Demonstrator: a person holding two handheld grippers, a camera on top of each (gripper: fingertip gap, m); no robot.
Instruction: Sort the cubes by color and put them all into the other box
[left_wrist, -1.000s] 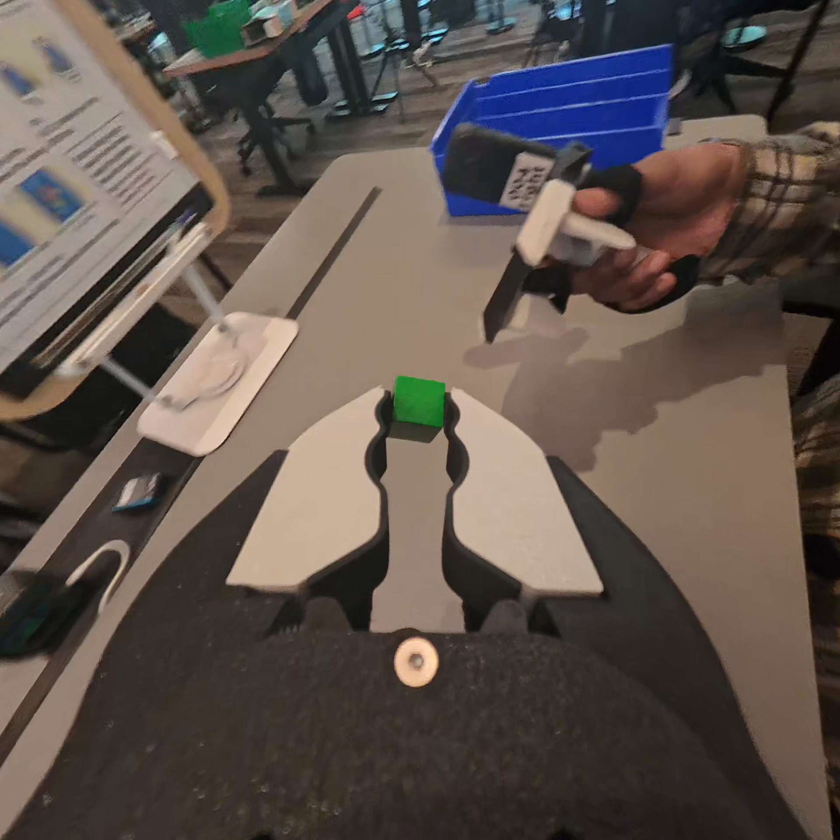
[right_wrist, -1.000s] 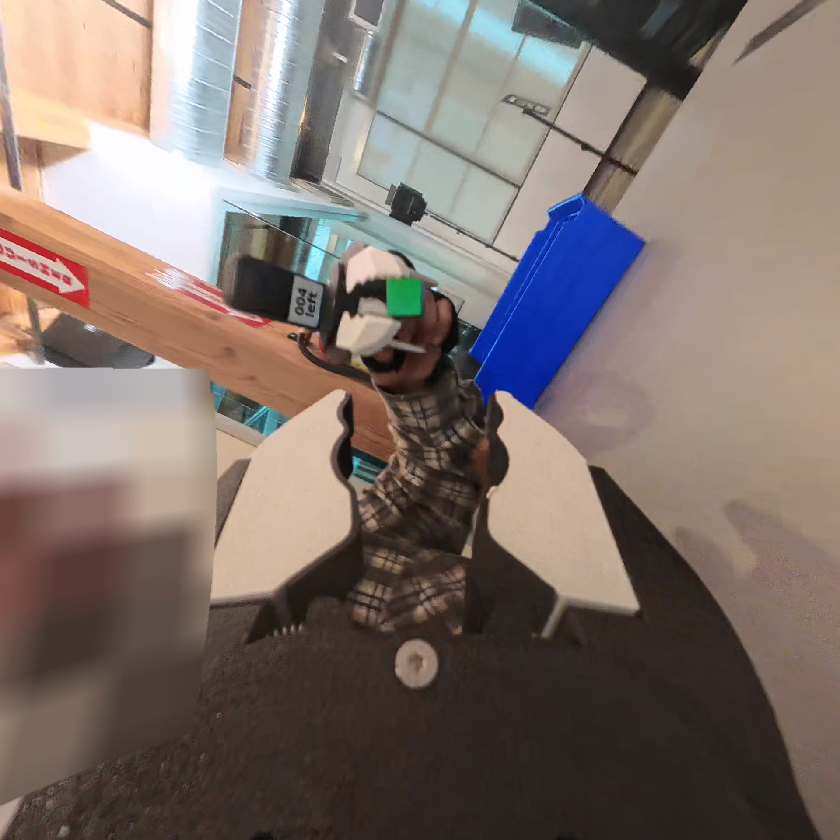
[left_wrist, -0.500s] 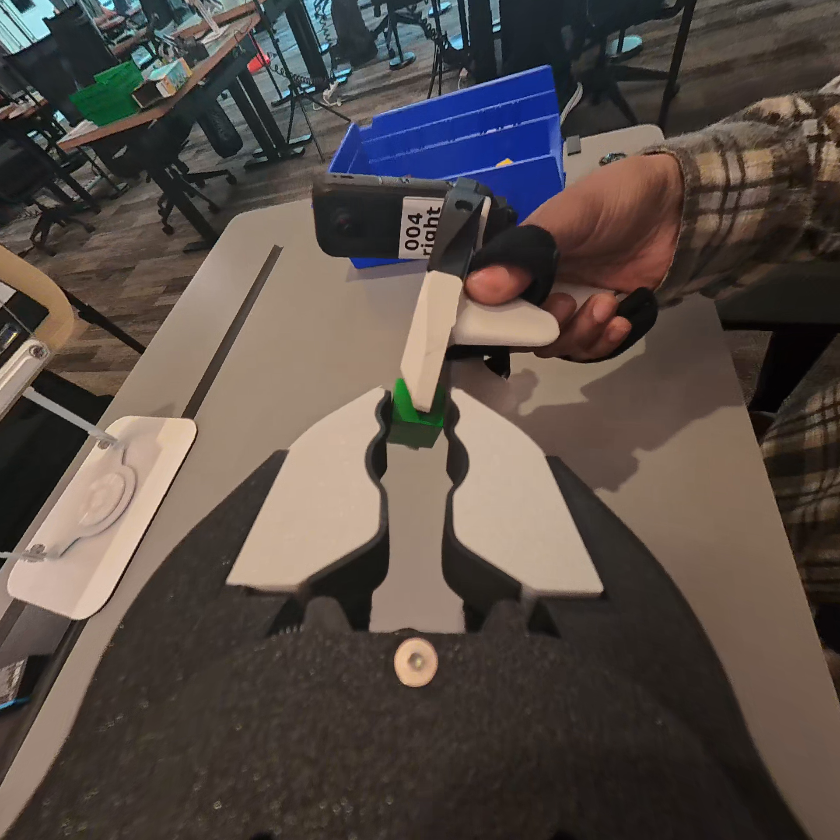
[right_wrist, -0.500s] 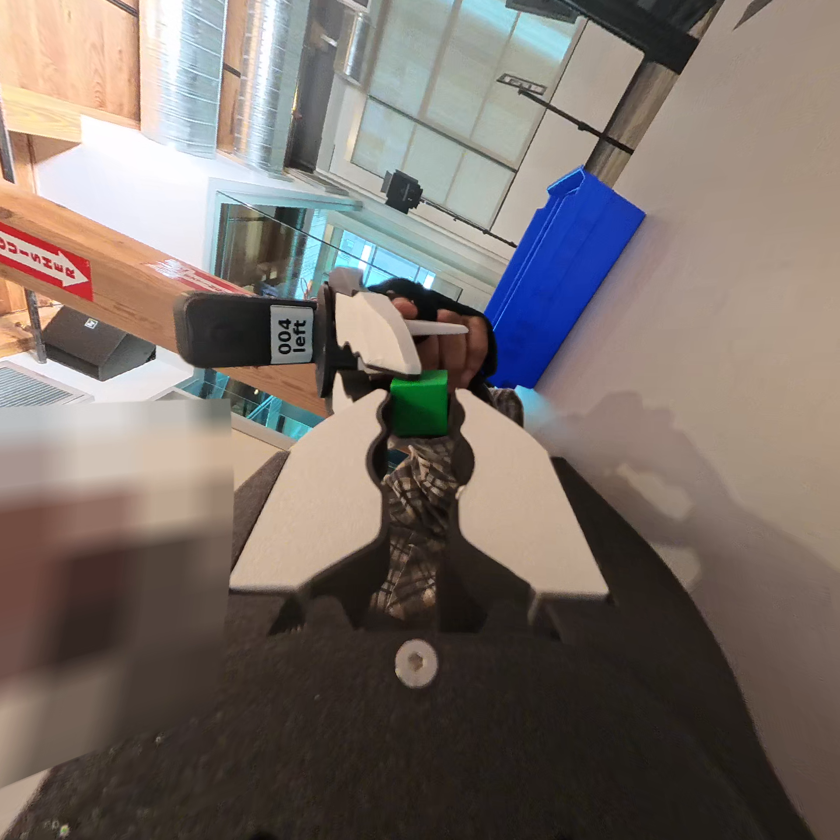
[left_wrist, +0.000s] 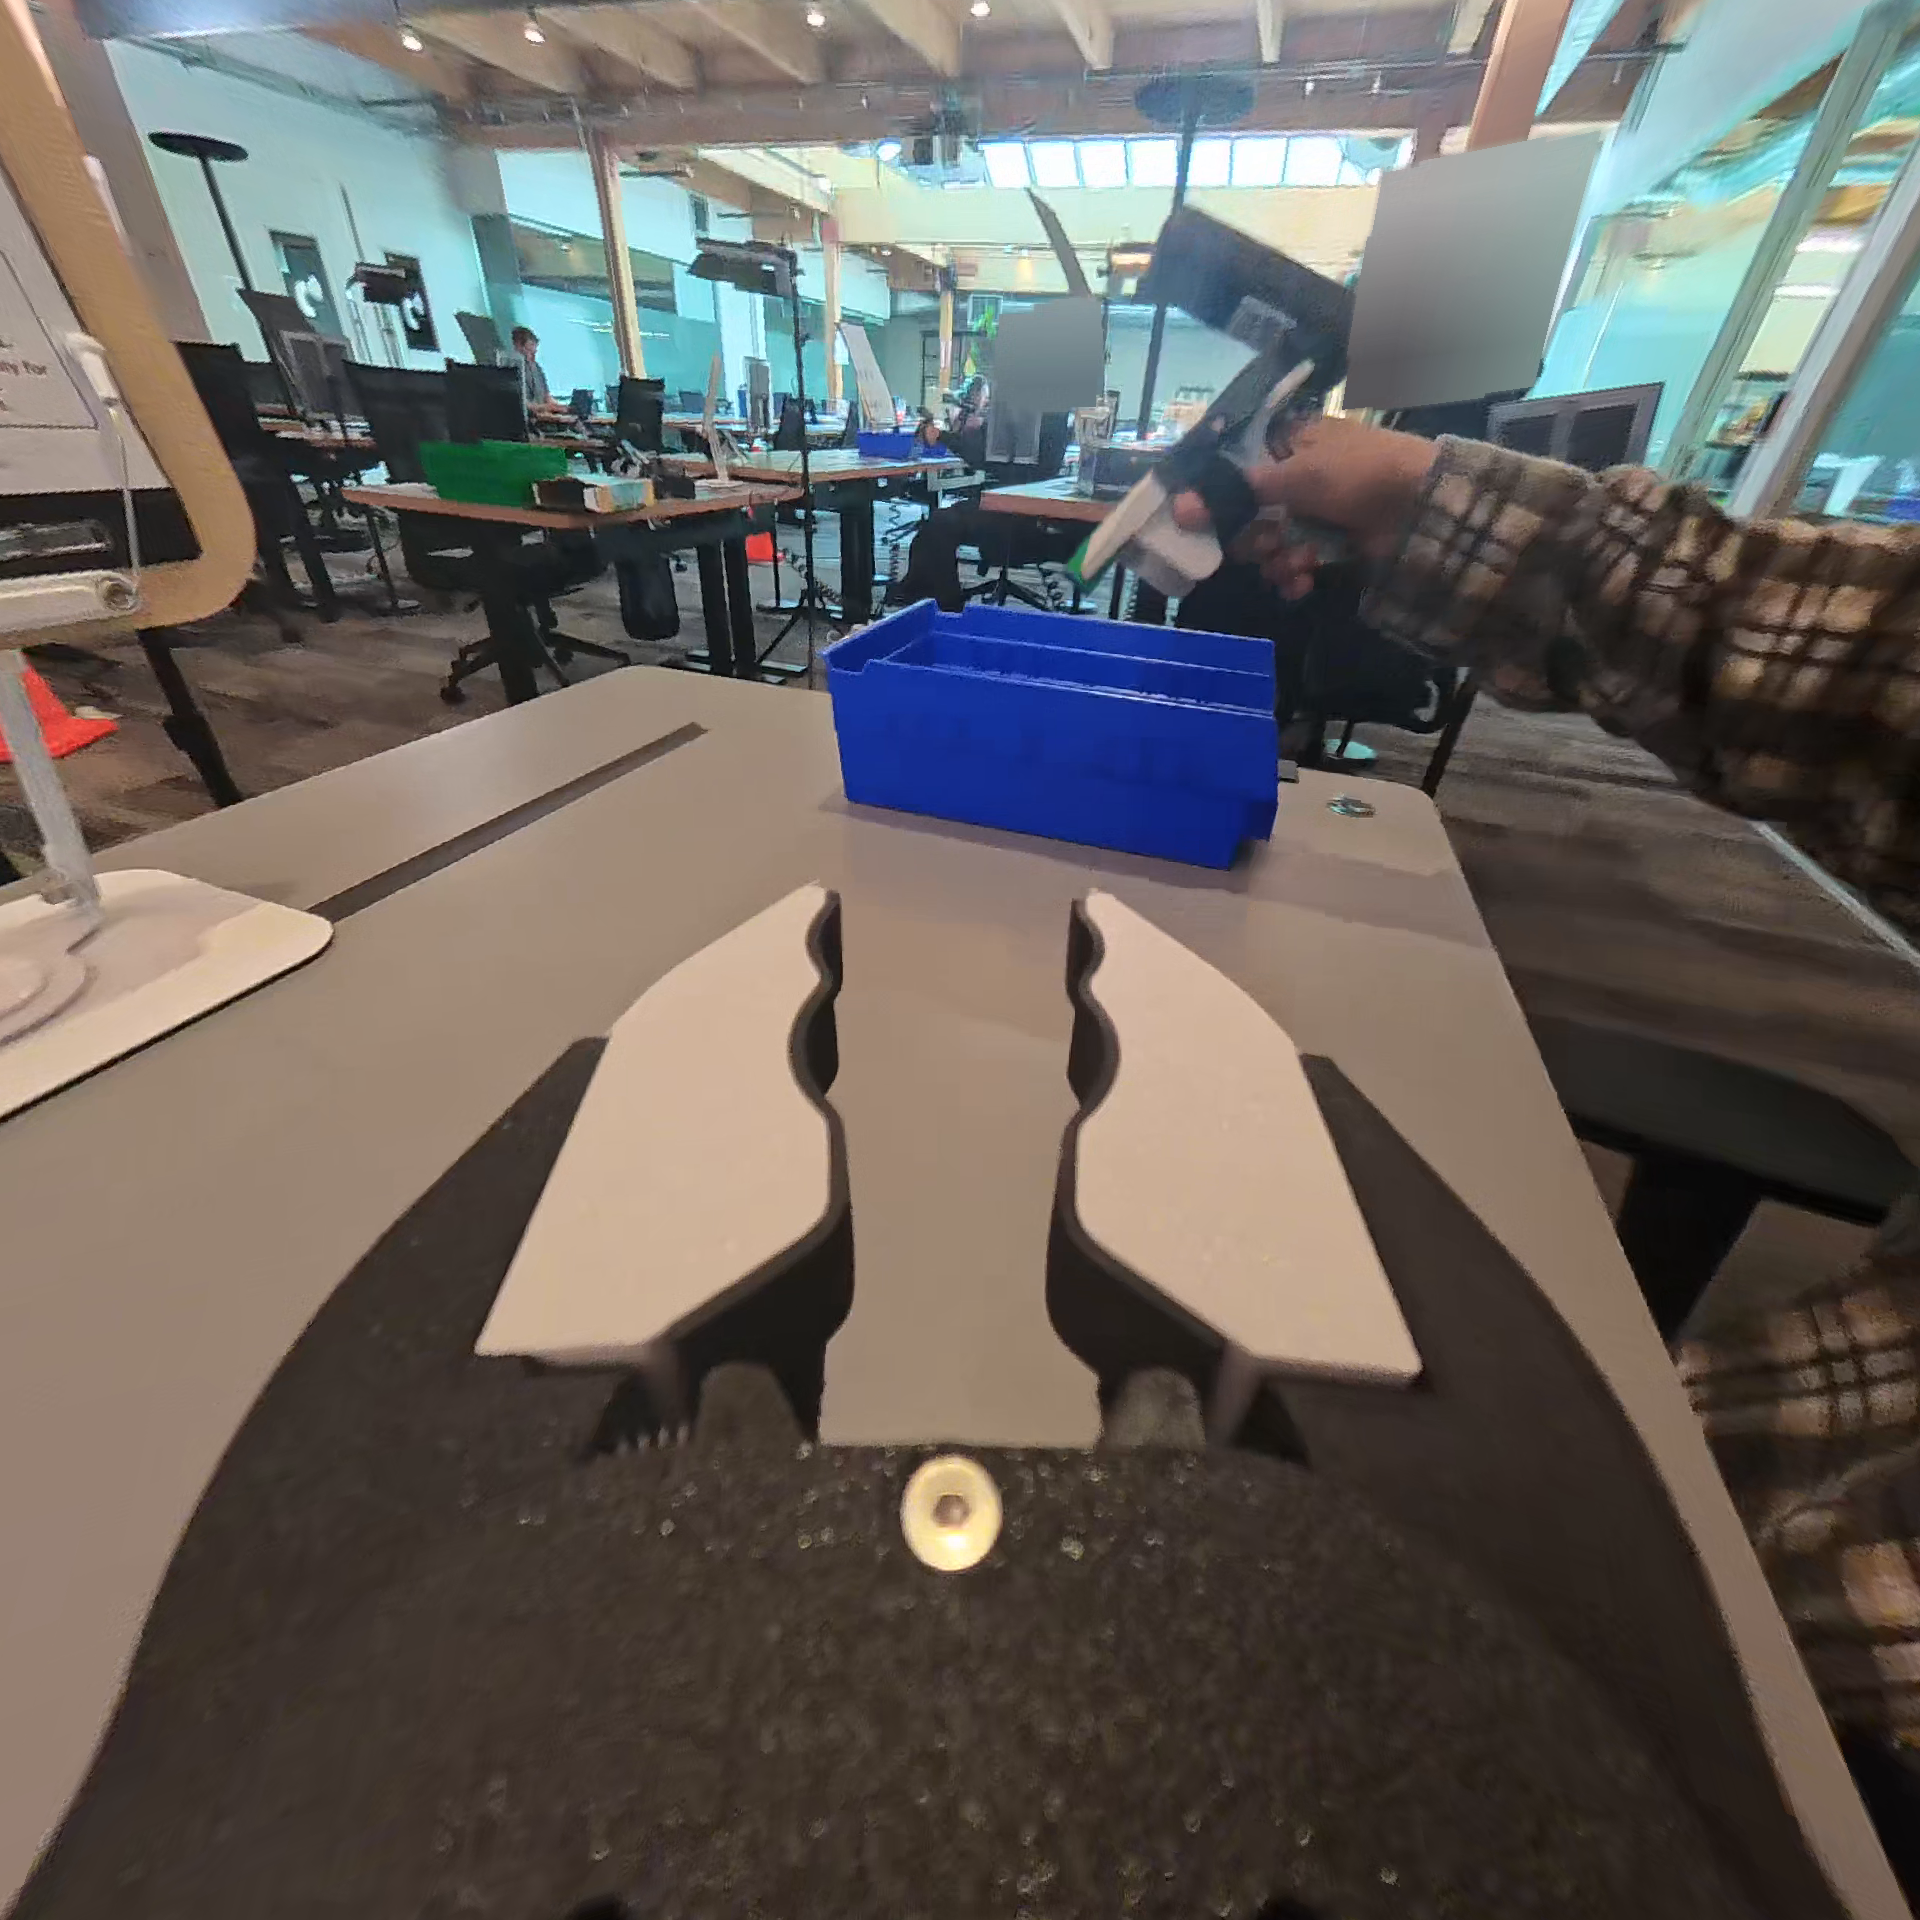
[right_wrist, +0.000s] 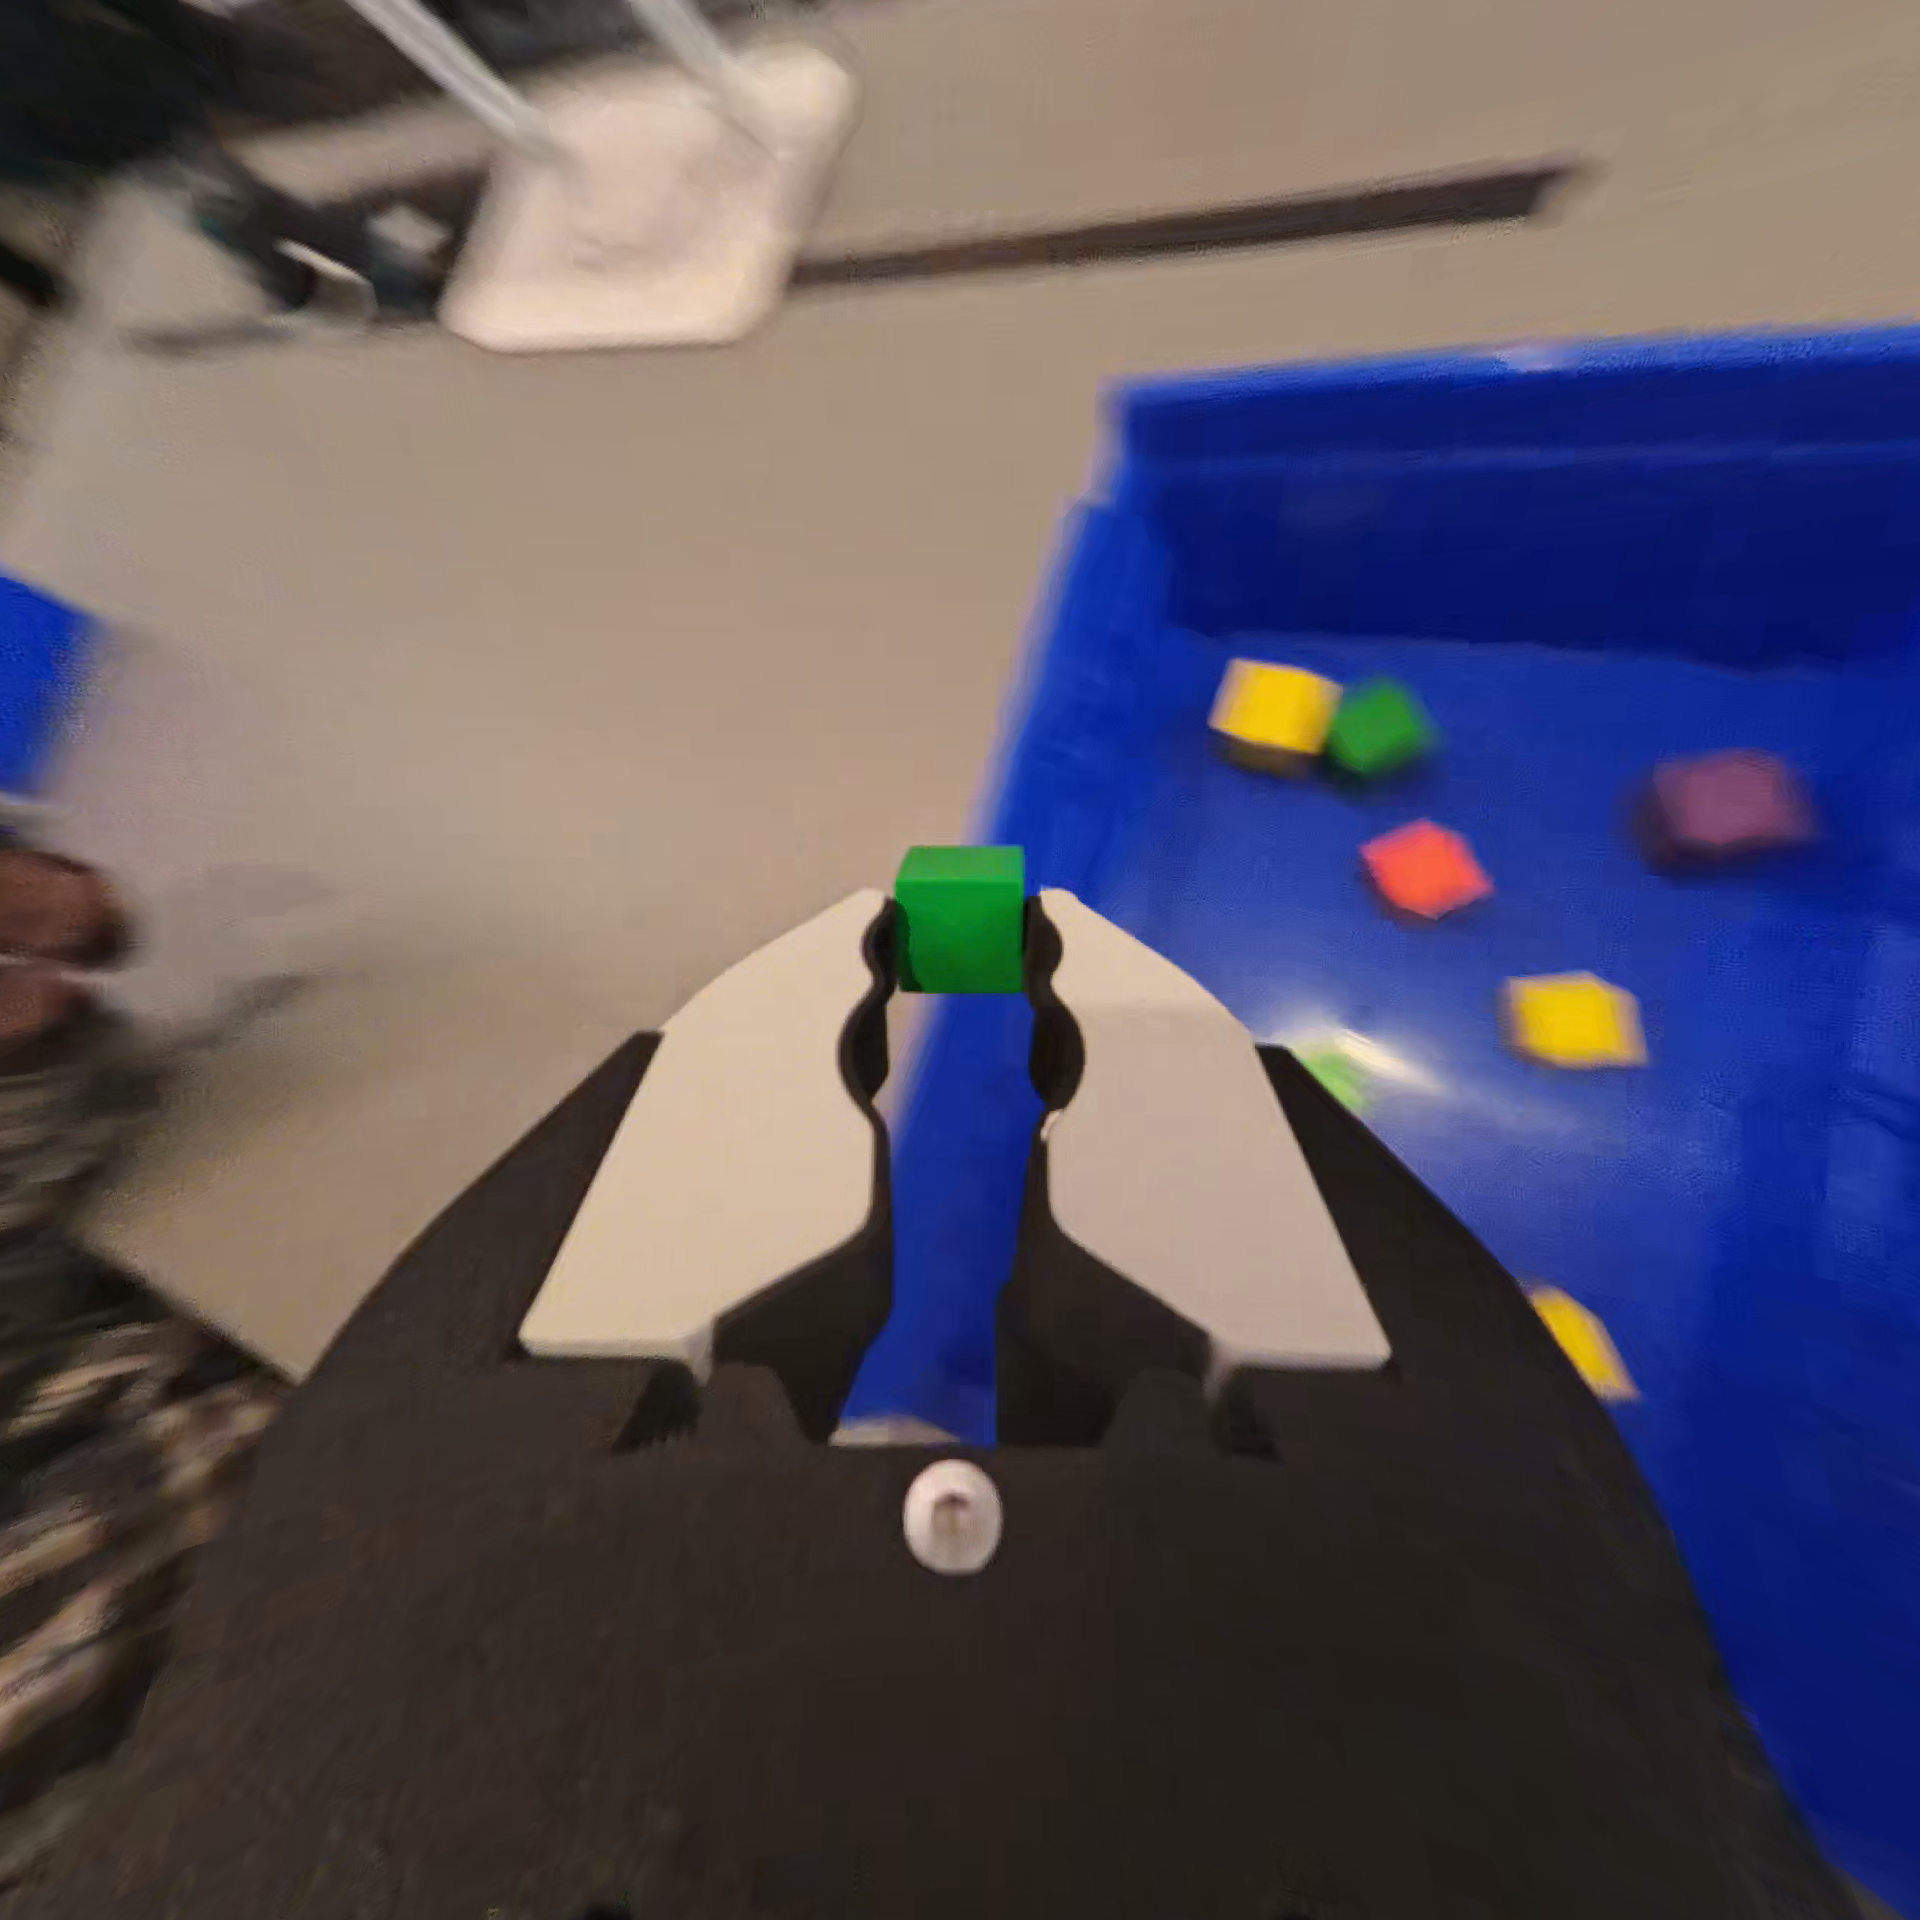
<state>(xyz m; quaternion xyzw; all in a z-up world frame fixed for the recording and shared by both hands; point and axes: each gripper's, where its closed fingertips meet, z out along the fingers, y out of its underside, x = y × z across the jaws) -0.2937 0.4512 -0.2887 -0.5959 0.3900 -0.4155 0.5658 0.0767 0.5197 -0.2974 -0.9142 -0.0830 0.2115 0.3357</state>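
The green cube (right_wrist: 961, 920) is pinched at the very tips of the right gripper (right_wrist: 961, 925), its fingers (right_wrist: 1132, 1039) closed snugly on two opposite faces. It hangs in the air just outside the near-left wall of the blue box (right_wrist: 1039, 790), above the grey counter (right_wrist: 520, 675). It is a small, bright, sharp-edged block, held square, with most of its body proud of the tips.

Inside the box lie loose cubes: two yellow, one red, one purple, and another green cube (right_wrist: 1380, 727) touching a yellow one (right_wrist: 1273, 704) toward the far wall. The view is motion-blurred, so finer detail is lost.

To do this step well, I would carry the cube over the wall, lower it beside the green one already in the box, and only then open, so it does not bounce among other colours.

The left gripper (left_wrist: 951, 935) hovers over the counter short of the box, its fingers spread wide and empty.
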